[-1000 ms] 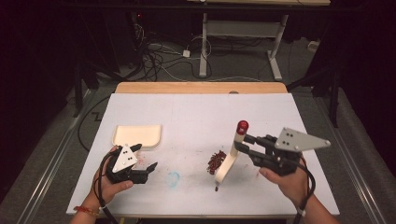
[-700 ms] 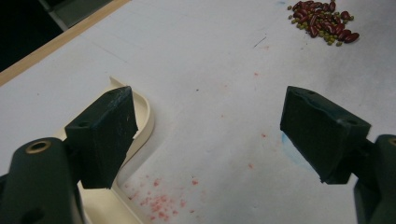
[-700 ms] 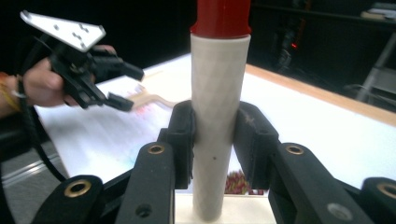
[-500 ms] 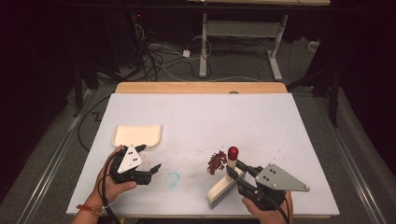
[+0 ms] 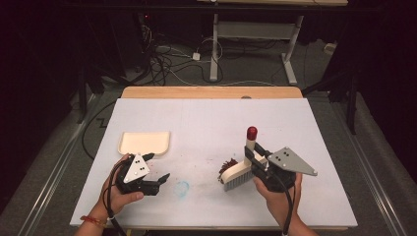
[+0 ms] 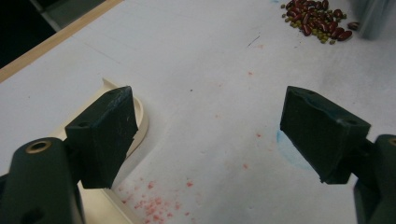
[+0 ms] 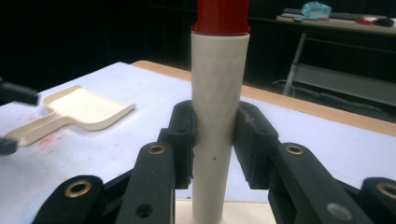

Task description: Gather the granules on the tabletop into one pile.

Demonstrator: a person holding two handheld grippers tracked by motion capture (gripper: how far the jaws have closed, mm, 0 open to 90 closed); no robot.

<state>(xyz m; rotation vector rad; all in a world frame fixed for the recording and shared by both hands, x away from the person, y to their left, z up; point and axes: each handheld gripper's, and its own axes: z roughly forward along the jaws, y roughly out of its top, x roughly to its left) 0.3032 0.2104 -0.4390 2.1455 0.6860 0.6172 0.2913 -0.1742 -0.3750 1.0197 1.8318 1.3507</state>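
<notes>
My right gripper (image 7: 214, 135) clamps the brush (image 5: 239, 170) handle upright, beans (image 6: 314, 21) just beside its bristles; left gripper (image 6: 208, 135) gapes empty by the dustpan (image 5: 145, 142) handle.

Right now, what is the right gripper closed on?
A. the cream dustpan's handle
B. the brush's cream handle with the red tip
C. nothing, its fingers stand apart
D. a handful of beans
B. In the right gripper view the right gripper has both fingers pressed against the cream shaft of the brush, below its red tip; the dustpan lies by the other hand.
</notes>
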